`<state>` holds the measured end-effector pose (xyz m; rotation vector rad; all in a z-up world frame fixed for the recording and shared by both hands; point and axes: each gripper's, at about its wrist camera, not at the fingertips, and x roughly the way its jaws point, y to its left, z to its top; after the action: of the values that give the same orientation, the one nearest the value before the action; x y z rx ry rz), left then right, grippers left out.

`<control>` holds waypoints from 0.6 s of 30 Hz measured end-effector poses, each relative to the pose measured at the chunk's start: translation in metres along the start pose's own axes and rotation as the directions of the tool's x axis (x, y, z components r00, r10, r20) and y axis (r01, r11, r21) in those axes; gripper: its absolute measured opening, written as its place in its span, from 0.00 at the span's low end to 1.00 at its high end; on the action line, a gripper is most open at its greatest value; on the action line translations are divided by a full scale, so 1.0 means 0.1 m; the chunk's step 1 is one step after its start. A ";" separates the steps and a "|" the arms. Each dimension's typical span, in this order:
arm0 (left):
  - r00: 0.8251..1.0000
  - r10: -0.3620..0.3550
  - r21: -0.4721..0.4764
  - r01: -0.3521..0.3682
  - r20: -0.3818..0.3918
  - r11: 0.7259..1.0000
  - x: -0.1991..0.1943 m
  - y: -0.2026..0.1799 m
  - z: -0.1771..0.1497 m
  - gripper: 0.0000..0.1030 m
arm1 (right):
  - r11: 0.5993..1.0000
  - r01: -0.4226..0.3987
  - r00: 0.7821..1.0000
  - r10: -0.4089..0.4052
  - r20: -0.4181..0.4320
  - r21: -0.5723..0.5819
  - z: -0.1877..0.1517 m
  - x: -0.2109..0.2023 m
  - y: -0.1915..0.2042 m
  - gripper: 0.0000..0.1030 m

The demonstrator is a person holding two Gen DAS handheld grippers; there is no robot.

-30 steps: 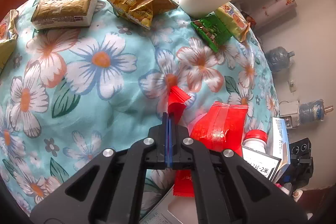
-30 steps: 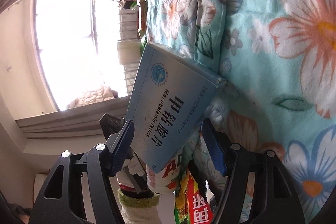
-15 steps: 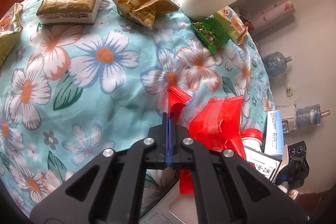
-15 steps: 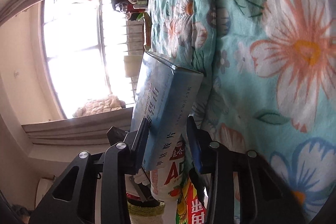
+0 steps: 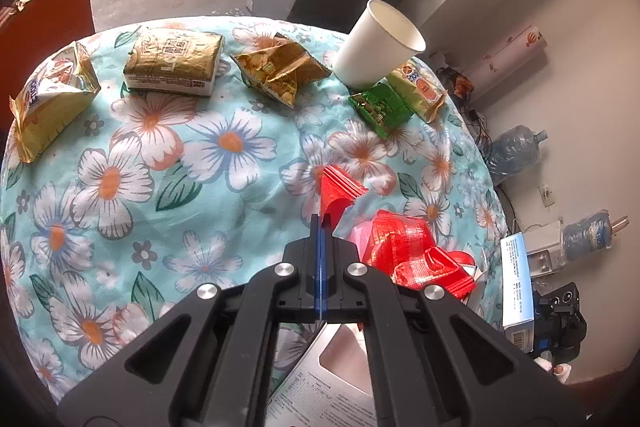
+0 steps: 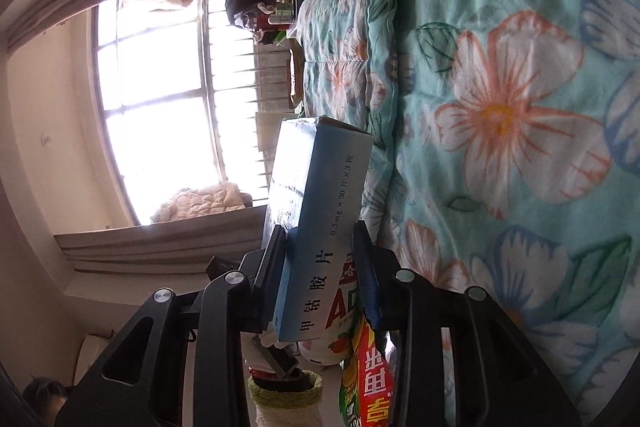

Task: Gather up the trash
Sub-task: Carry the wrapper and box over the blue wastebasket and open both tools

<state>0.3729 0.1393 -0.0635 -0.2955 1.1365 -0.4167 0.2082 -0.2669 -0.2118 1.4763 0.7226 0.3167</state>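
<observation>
Floral quilt [image 5: 168,163] strewn with wrappers; both grippers hold trash.

The left gripper [image 5: 321,223] has its jaws fully together, clamped on a corner of the red wrapper [image 5: 338,189], which stands up just ahead of the fingertips; a second crumpled red bag [image 5: 404,247] lies just to the right of the fingers. Farther ahead, well apart from the tool, lie a gold snack bag [image 5: 280,69], a gold pack [image 5: 174,61], a white paper cup [image 5: 380,45], a green packet [image 5: 380,107] and a yellow packet [image 5: 420,89]. The right gripper [image 6: 320,241] is clamped on the blue medicine box [image 6: 316,187], one pad on each long side; the box projects forward past the fingertips, beside the quilt edge [image 6: 384,147] on its right. Below the fingers a white bottle [image 6: 340,311] and a red-green pouch [image 6: 368,383] are visible.
</observation>
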 end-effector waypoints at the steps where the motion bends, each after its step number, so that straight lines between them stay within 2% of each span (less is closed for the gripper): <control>1: 1.000 -0.006 0.001 0.006 0.011 1.000 -0.05 -0.02 -0.01 0.00 | 1.000 0.000 1.000 0.000 0.003 -0.004 0.00 -0.04 0.00 0.33; 8: 0.991 -0.024 0.039 0.019 0.135 0.999 -0.53 -0.26 0.01 0.00 | 0.999 -0.031 0.999 0.032 0.027 -0.023 0.00 -0.29 0.06 0.33; 15: 0.957 -0.038 0.150 -0.006 0.288 0.989 -1.19 -0.78 -0.01 0.00 | 0.995 -0.089 0.995 0.091 0.048 -0.053 -0.04 -0.52 0.19 0.33; 18: 0.946 -0.032 0.191 -0.032 0.322 0.981 -1.36 -1.00 -0.04 0.00 | 0.992 -0.116 0.991 0.119 0.061 -0.053 -0.07 -0.67 0.18 0.33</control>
<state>0.3038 0.1139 0.0879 -0.1840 0.7664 -0.4570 0.1572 -0.3003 -0.1771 1.4784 0.5739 0.3735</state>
